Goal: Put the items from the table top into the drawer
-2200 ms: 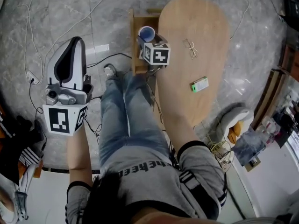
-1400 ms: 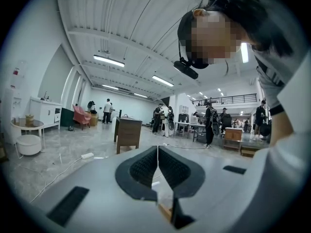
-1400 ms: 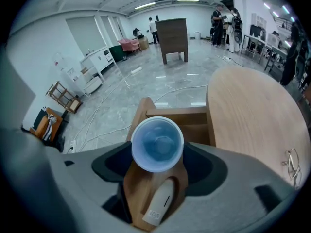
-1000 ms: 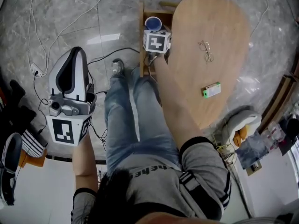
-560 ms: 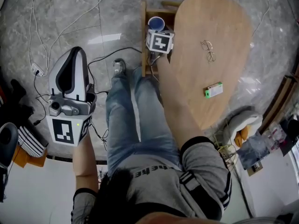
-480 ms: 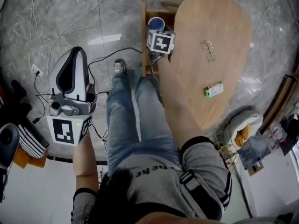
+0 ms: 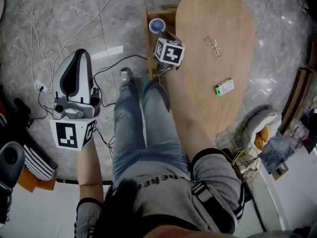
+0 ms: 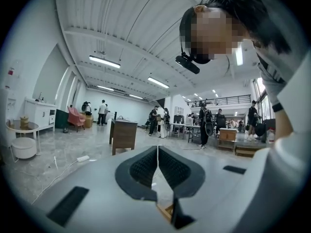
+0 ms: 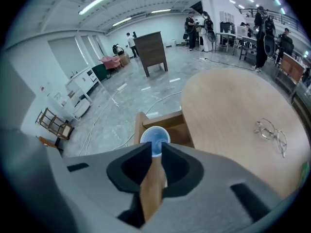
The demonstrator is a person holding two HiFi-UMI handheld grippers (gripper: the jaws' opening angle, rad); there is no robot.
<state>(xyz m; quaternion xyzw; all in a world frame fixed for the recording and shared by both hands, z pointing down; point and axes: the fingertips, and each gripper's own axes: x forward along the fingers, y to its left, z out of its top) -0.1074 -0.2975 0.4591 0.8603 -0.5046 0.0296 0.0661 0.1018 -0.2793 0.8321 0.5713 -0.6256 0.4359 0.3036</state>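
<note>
The cup point(image 7: 157, 26) is in the drawer point(image 7: 147, 48). Your right claw point(image 9: 156, 152) is above it, just narrowing, empty. The left claw point(image 8: 157, 152) is clenched and idle. Next, reopen the right claw for the glasses point(image 7: 214, 46), 3 o'clock on the counter point(image 7: 208, 118).

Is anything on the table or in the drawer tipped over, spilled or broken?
Nothing stands out. The blue cup stands upright in the open drawer. The glasses and the small green box lie flat on the table. Nothing is spilled.
</note>
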